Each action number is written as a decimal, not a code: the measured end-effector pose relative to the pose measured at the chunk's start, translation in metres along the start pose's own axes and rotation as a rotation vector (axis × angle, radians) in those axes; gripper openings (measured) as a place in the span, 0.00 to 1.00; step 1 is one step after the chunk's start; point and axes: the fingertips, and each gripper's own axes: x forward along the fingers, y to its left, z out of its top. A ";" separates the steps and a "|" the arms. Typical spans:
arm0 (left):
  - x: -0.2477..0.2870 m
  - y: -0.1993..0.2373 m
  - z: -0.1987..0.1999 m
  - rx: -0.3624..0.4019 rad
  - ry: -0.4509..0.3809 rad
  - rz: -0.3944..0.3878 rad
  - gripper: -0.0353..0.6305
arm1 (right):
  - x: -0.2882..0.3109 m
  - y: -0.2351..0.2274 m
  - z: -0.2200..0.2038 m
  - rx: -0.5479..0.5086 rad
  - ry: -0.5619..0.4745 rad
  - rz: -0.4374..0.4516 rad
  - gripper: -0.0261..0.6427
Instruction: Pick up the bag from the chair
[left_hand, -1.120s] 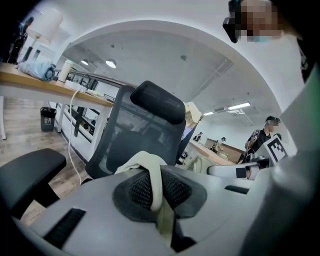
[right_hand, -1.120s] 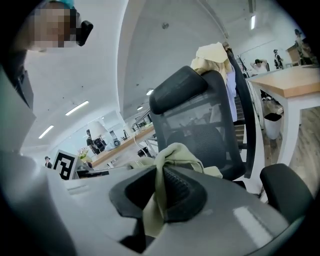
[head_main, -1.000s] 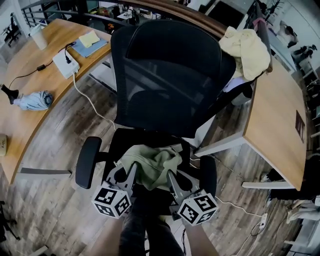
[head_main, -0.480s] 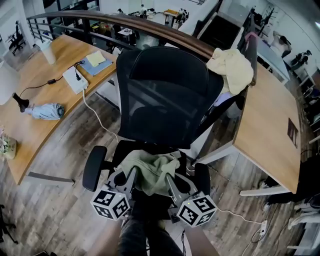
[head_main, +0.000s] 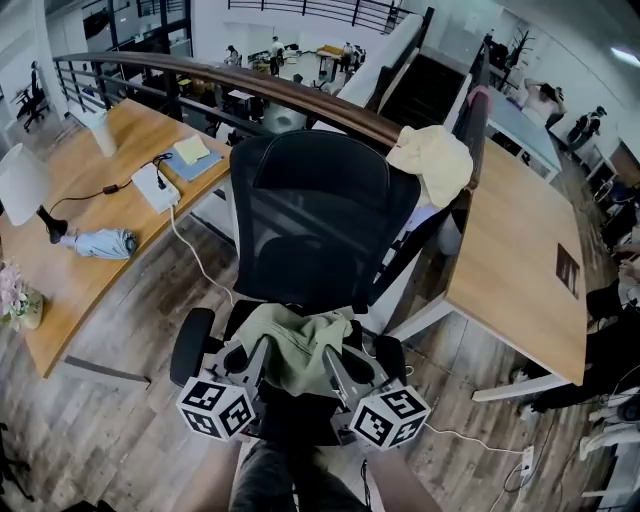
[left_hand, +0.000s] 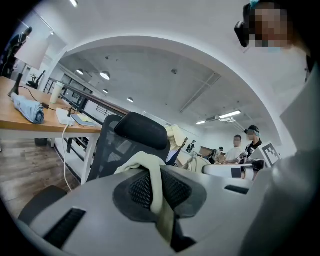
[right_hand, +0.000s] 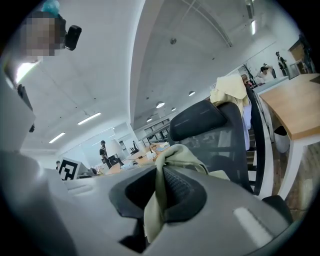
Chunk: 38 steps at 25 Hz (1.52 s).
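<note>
While left tool (left_hand: 156, 192) and right tool (right_hand: 160, 192) clamp bag (head_main: 295, 340) | chair (head_main: 320, 220) — seat mostly hidden

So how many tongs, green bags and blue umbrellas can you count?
Tongs: 2, the left tongs and the right tongs
Green bag: 1
Blue umbrella: 1, folded on the desk
Total: 4
</note>
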 end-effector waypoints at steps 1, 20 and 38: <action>-0.001 -0.004 0.003 0.004 -0.002 -0.004 0.07 | -0.002 0.002 0.004 -0.002 -0.006 0.001 0.10; -0.027 -0.040 0.061 0.054 -0.072 -0.032 0.07 | -0.025 0.036 0.063 -0.040 -0.095 0.057 0.10; -0.040 -0.060 0.105 0.127 -0.121 -0.067 0.07 | -0.045 0.052 0.111 -0.059 -0.186 0.064 0.10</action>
